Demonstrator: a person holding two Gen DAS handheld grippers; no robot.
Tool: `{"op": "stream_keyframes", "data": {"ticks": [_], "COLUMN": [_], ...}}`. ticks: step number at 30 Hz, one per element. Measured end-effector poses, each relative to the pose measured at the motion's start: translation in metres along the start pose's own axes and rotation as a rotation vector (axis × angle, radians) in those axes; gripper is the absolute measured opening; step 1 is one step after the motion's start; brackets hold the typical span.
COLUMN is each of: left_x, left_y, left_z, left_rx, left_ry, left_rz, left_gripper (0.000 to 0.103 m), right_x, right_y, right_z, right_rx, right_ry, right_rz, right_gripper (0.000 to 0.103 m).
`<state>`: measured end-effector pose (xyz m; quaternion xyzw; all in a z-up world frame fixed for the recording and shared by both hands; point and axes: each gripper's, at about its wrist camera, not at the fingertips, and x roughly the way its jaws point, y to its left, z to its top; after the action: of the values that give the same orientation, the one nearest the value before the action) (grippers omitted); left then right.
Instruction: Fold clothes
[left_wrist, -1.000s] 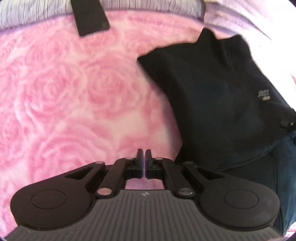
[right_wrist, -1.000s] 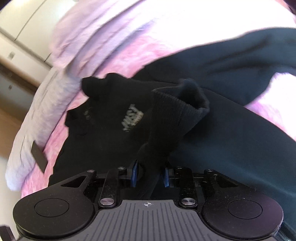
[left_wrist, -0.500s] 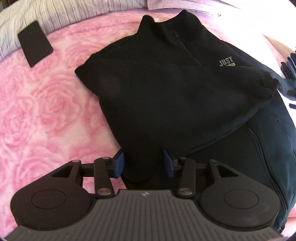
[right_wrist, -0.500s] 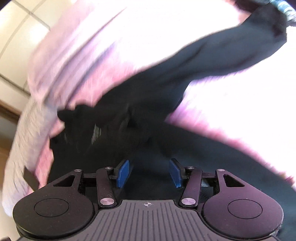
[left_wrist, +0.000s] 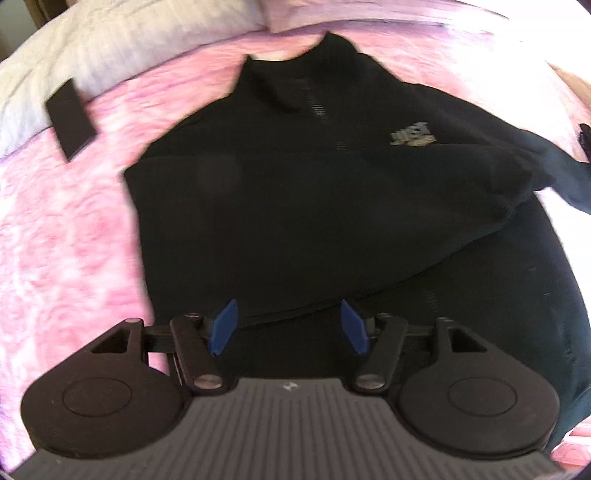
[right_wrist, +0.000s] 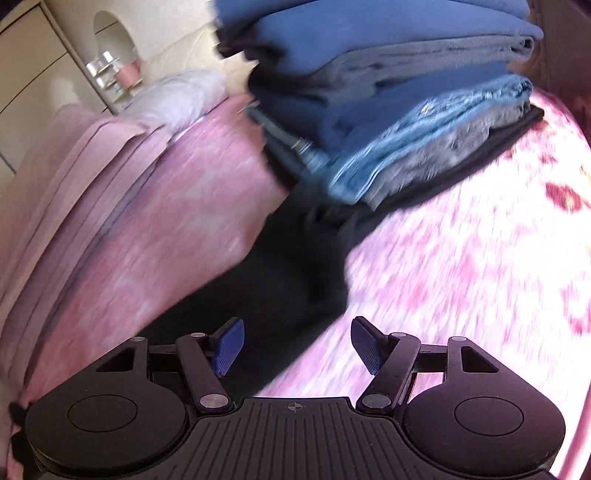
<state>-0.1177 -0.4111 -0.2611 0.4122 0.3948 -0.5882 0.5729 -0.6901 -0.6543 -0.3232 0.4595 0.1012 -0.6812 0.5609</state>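
Note:
A black zip jacket (left_wrist: 314, 206) with a small chest logo (left_wrist: 413, 135) lies on the pink rose-pattern blanket (left_wrist: 66, 229), one sleeve folded across its front. My left gripper (left_wrist: 288, 325) is open and empty, just above the jacket's lower left edge. My right gripper (right_wrist: 297, 345) is open and empty, above a stretched-out black sleeve (right_wrist: 280, 266) that runs toward a stack of folded clothes (right_wrist: 399, 92).
A flat black rectangular object (left_wrist: 71, 119) lies at the blanket's far left by a white pillow (left_wrist: 140, 44). The stack holds blue, grey and denim garments. A cream cupboard with small items (right_wrist: 110, 70) stands behind the bed.
My left gripper opened wider and drew back a little from the jacket edge. My right gripper swung right, away from the jacket body, and now faces the sleeve end and the stack.

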Motion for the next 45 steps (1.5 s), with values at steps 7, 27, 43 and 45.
{"op": "stream_keyframes", "data": {"ticks": [7,27,43,45], "left_x": [0.008,-0.063,-0.023,-0.009], "left_y": [-0.056,0.081,0.131,0.130], "left_z": [0.016,-0.078,-0.091,-0.073], "left_rx": [0.108,-0.130,0.040,0.007], "left_ry": [0.014,-0.098,-0.151,-0.170], "left_rz": [-0.012,-0.008,-0.072,-0.104], "left_gripper": [0.059,0.059,0.059,0.059], "right_x": [0.051,-0.203,-0.143,-0.132], "right_y": [-0.018,0.400,0.358,0.339], "right_z": [0.035,-0.193,-0.343,-0.318], "right_rx": [-0.056,-0.746,-1.023,-0.988], "right_ry": [0.031,-0.075,0.398,0.370], "right_rz": [0.028,1.158,0.617,0.531], "right_gripper": [0.026,0.009,0.065,0.065]}}
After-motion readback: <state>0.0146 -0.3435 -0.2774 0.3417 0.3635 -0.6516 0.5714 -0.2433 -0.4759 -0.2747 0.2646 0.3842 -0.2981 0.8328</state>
